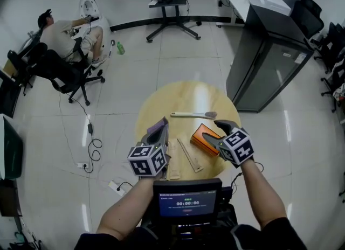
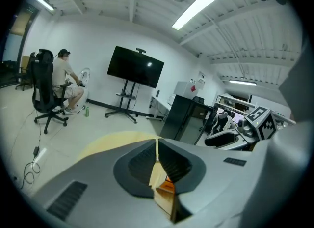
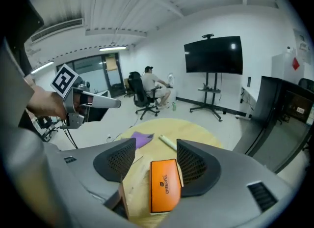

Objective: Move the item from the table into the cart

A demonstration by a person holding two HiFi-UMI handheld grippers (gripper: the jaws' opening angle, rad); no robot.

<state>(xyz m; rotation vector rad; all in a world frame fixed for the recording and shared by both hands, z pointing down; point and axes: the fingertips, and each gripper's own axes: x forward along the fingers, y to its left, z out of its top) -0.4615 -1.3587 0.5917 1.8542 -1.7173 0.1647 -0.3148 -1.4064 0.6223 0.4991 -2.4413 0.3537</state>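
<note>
An orange box (image 1: pixel 204 136) lies on the round wooden table (image 1: pixel 178 98), right of several flat wooden pieces (image 1: pixel 186 156). My right gripper (image 1: pixel 214 133) hovers over the box. In the right gripper view its jaws stand open, with the orange box (image 3: pixel 164 185) lying between and below them and the pads not pressing it. My left gripper (image 1: pixel 160 127) hangs over a purple cloth (image 3: pixel 140 138) at the table's left, and its jaws meet at the tips with nothing in them. A pale spatula (image 1: pixel 194 115) lies further back. No cart shows.
A dark cabinet (image 1: pixel 269 66) stands right of the table. A person sits in an office chair (image 1: pixel 64 55) at the far left, with cables (image 1: pixel 91 141) on the floor nearby. A TV stand (image 1: pixel 172 6) is at the back, and a small screen (image 1: pixel 186 200) sits below my arms.
</note>
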